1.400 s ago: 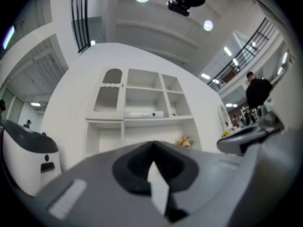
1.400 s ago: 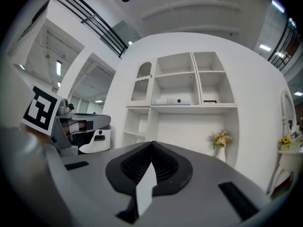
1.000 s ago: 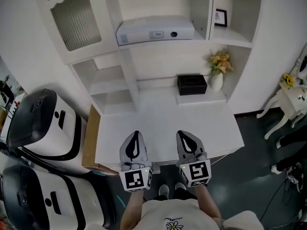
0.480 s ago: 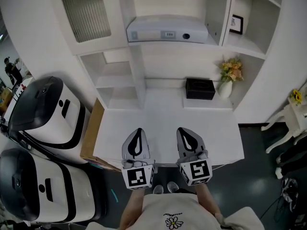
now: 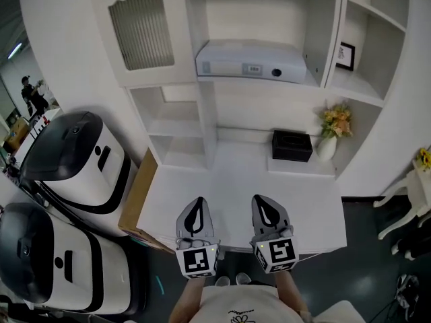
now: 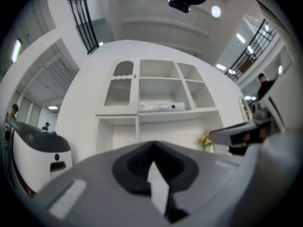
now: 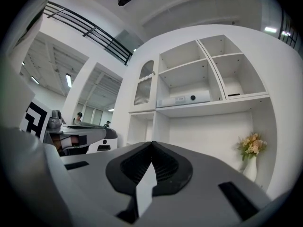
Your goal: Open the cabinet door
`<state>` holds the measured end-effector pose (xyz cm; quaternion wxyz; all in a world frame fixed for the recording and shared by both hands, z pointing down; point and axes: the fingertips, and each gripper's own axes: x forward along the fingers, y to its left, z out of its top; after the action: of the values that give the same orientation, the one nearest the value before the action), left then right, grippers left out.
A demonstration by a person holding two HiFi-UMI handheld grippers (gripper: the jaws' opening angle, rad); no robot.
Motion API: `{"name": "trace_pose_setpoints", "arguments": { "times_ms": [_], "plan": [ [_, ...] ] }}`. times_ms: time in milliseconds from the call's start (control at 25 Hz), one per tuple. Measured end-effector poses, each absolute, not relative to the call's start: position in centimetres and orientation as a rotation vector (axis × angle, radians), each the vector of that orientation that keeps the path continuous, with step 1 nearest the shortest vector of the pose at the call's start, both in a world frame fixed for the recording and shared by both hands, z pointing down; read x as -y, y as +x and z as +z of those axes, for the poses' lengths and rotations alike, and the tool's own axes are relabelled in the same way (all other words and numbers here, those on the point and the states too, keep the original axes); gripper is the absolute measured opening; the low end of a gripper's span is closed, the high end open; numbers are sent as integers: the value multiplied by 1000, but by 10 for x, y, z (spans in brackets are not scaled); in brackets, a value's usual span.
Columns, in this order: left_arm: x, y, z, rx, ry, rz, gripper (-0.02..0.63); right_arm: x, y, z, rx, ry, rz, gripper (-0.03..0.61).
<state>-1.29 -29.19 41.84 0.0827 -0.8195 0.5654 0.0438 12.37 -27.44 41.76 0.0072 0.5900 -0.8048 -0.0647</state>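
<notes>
White-and-black rounded plastic machines (image 5: 71, 160), 2 of them, stand at 8 o'clock in the head view. The white cabinet door with ribbed glass (image 5: 141, 29) sits shut at 11 o'clock, well apart from both tools. At 6 o'clock, by the near edge of the white desk top (image 5: 229, 173), the left gripper (image 5: 195, 204) has its fingers pressed together on nothing. So does the right gripper (image 5: 267, 200), just beside it at its 3 o'clock. A black rectangular box (image 5: 291, 145) and a white vase of yellow flowers (image 5: 327, 148) stand at 2 o'clock.
</notes>
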Motion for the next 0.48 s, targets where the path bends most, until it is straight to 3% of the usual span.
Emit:
{"name": "trace_pose_setpoints", "arguments": {
  "times_ms": [480],
  "plan": [
    [294,-49,399,-1804,-2310,127,8,301,77,401,2652,1663,-263,0]
  ]
}}
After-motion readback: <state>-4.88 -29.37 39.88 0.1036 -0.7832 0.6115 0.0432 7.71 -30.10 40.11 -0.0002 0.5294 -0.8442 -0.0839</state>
